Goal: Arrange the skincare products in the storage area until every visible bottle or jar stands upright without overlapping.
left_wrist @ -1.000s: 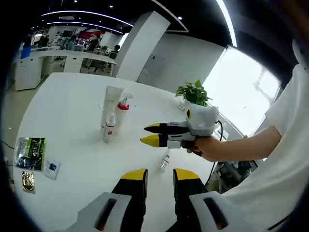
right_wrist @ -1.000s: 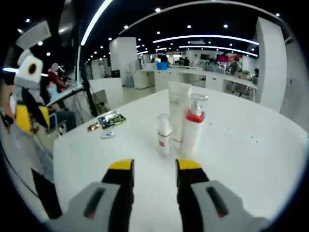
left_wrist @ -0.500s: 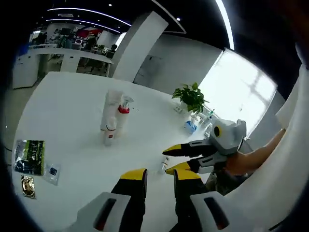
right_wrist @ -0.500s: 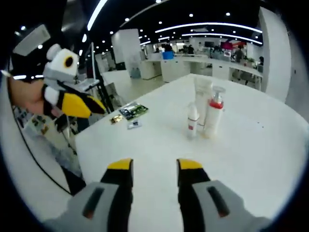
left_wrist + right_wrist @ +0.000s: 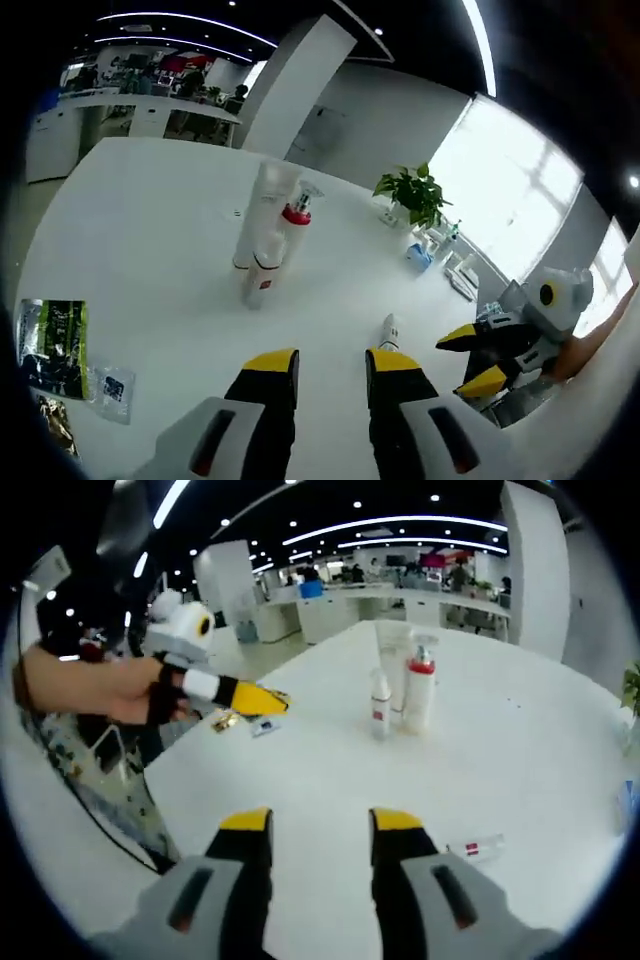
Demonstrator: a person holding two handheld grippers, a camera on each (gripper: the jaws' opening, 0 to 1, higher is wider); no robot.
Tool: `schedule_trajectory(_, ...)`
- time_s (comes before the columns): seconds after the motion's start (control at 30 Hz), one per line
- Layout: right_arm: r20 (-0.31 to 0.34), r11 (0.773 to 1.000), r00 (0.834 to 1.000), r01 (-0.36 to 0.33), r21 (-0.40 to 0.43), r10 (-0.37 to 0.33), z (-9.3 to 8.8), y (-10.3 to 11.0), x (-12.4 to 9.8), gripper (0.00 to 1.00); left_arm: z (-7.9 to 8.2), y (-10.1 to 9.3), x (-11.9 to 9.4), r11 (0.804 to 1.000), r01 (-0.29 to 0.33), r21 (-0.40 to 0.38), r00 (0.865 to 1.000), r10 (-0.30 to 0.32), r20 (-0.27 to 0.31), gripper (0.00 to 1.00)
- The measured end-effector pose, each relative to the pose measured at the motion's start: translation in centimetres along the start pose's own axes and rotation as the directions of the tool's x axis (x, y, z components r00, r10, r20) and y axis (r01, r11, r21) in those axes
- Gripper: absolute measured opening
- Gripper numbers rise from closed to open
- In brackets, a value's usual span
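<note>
1. three skincare products stand upright in a tight cluster on the white table [image 5: 120,220]: a tall white tube [image 5: 266,205], a pump bottle with a red collar [image 5: 294,228] just beside it, and a small white bottle with a red label [image 5: 259,288] in front of them. in the left gripper view the cluster sits ahead of the left gripper [image 5: 320,362] and off to the left of its jaws, well apart from the tips.
2. a fourth product, a small white tube [image 5: 388,330], lies flat on the table. in the left gripper view it is just past the tip of the right-hand jaw, partly hidden by it; whether they touch cannot be told.
3. in the right gripper view the same tube [image 5: 476,849] lies on its side just right of the right gripper [image 5: 322,823], near the table edge, while the standing cluster is farther ahead and a little right of the jaws.
4. the left gripper's yellow-tipped jaws stand apart with a clear gap and nothing between them. the right gripper's jaws are likewise parted and hold nothing.
5. in the right gripper view the left gripper is seen from the side, held by a hand [image 5: 125,687], over the table edge to the left.
6. outward: flat sachets [image 5: 55,335] lie on the table left of the left gripper, a potted plant [image 5: 413,195] stands at the far right of the table.
</note>
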State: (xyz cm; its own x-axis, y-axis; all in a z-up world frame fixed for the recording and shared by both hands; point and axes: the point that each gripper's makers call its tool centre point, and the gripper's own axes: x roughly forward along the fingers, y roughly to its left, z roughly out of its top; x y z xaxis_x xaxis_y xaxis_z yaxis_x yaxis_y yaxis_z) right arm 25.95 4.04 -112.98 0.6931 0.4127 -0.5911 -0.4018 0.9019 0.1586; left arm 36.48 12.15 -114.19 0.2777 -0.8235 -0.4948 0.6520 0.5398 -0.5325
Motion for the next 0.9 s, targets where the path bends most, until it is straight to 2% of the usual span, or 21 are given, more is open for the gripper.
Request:
schedule_trajectory(0.27, 0.001, 1.000, 1.000, 0.024, 0.014, -0.024, -0.4, -0.2, -0.4, 0.36, 0.8, 2.4, 3.2, 0.998, -0.046, 0.045, 0.999, 0.047, -0.006, 0.29)
schedule_trajectory(0.47, 0.023, 0.998, 0.998, 0.057, 0.011, -0.057, 0.0, -1.9, -1.8, 0.36, 1.7, 3.6, 6.2, 0.989, -0.110, 0.094, 0.994, 0.112, -0.008, 0.29)
schedule_trajectory(0.5, 0.026, 0.998, 0.998, 0.062, 0.018, -0.062, -0.1, -2.4, -2.1, 0.36, 1.8, 3.9, 6.6, 0.985, -0.129, 0.115, 0.991, 0.131, -0.007, 0.29)
schedule_trajectory(0.53, 0.027, 0.998, 0.998, 0.064, 0.019, -0.064, -0.2, -2.7, -2.2, 0.36, 2.0, 4.6, 7.2, 0.972, -0.170, 0.162, 0.985, 0.171, 0.004, 0.29)
schedule_trajectory(0.63, 0.010, 0.998, 0.998, 0.061, 0.008, -0.062, -0.7, -3.4, -2.6, 0.36, 1.7, 5.2, 8.6, 0.956, -0.201, 0.214, 0.978, 0.207, -0.005, 0.29)
schedule_trajectory(0.7, 0.005, 0.998, 0.998, 0.061, 0.001, -0.061, -0.8, -3.8, -3.0, 0.36, 1.6, 5.2, 9.0, 0.956, -0.203, 0.212, 0.977, 0.211, -0.014, 0.29)
schedule_trajectory(0.83, 0.005, 0.997, 0.997, 0.075, 0.002, -0.075, -1.0, -4.9, -3.5, 0.35, 2.5, 6.0, 10.5, 0.955, -0.212, 0.206, 0.976, 0.217, 0.003, 0.30)
schedule_trajectory(0.9, 0.004, 0.996, 0.996, 0.085, 0.020, -0.085, -1.3, -5.5, -3.7, 0.35, 3.1, 6.3, 10.9, 0.948, -0.218, 0.231, 0.975, 0.220, 0.017, 0.30)
